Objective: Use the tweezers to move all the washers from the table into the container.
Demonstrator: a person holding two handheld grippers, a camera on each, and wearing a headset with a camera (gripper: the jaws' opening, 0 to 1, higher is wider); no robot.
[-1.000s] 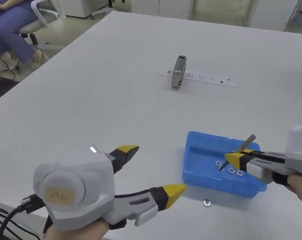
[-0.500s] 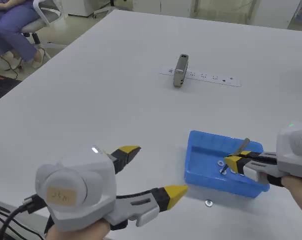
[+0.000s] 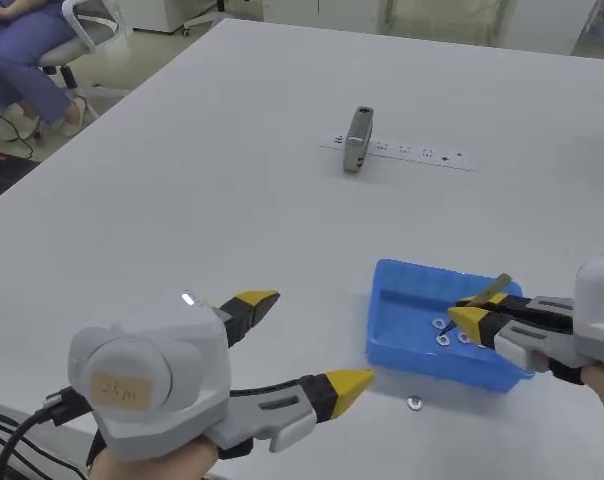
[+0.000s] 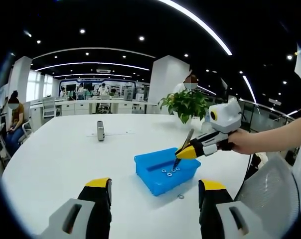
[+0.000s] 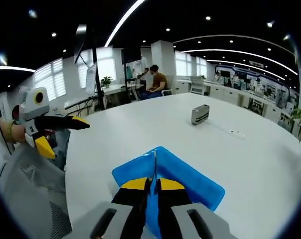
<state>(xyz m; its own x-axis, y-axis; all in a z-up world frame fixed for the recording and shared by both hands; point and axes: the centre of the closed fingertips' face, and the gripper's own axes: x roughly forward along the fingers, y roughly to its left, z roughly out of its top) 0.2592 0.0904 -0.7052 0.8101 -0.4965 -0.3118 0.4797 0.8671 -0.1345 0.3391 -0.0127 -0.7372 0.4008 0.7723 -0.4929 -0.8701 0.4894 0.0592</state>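
Observation:
A blue container (image 3: 402, 275) sits on the white table and holds several washers (image 3: 442, 331). One washer (image 3: 413, 404) lies on the table just in front of it. My right gripper (image 3: 464, 319) is shut on the tweezers (image 3: 489, 291), whose tip points down into the container among the washers. My left gripper (image 3: 314, 338) hovers open at the lower left, nothing between its fingers. The left gripper view shows the container (image 4: 148, 178), the loose washer (image 4: 180, 196) and the right gripper (image 4: 186, 153). In the right gripper view the tweezers (image 5: 154, 167) stick out over the container (image 5: 190, 180).
A grey box-shaped device (image 3: 357, 140) stands on a white power strip (image 3: 412, 155) at the far middle of the table. A person sits on a chair (image 3: 82, 25) beyond the table's far left corner. The table's near edge runs under my left gripper.
The right gripper with the tweezers shifted slightly over the container, dipping and coming back up a little. The left gripper has stayed where it was.

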